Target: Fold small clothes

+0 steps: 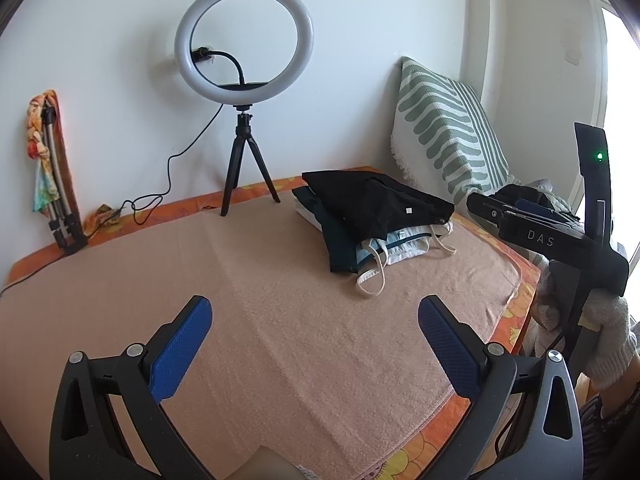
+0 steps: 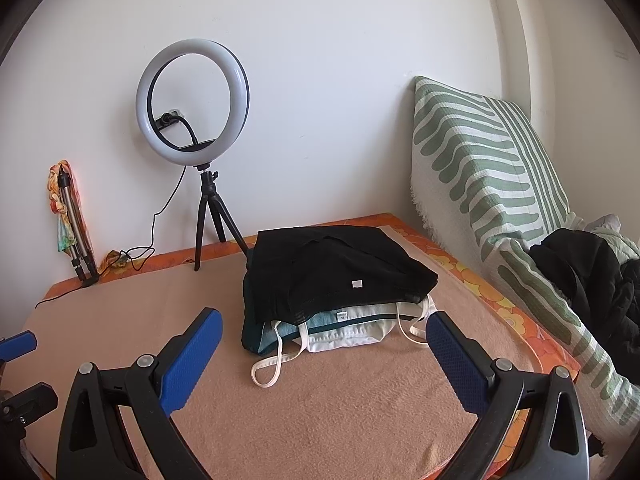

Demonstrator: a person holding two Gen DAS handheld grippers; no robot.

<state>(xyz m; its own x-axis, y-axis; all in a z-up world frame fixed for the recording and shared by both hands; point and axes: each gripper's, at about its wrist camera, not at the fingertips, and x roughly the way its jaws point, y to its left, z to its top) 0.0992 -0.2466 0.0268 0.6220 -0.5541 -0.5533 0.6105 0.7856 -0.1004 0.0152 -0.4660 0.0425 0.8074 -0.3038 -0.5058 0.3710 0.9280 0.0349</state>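
Right wrist: folded pile (image 2: 336, 292), wide-spread jaws, nothing apparently held.

Both the left gripper (image 1: 315, 344) and the right gripper (image 2: 324, 358) have black curved arms with silver round screws and blue textured pads (image 1: 180, 350). The right one's body reads "DAS" with a green light (image 1: 599, 156); a knitted grey-white glove (image 1: 608, 340) covers the hand

left wrist: low over towel (image 1: 304, 320), faces wall | right wrist: alike, nearer | shared: clothes pile (image 2: 332, 292)
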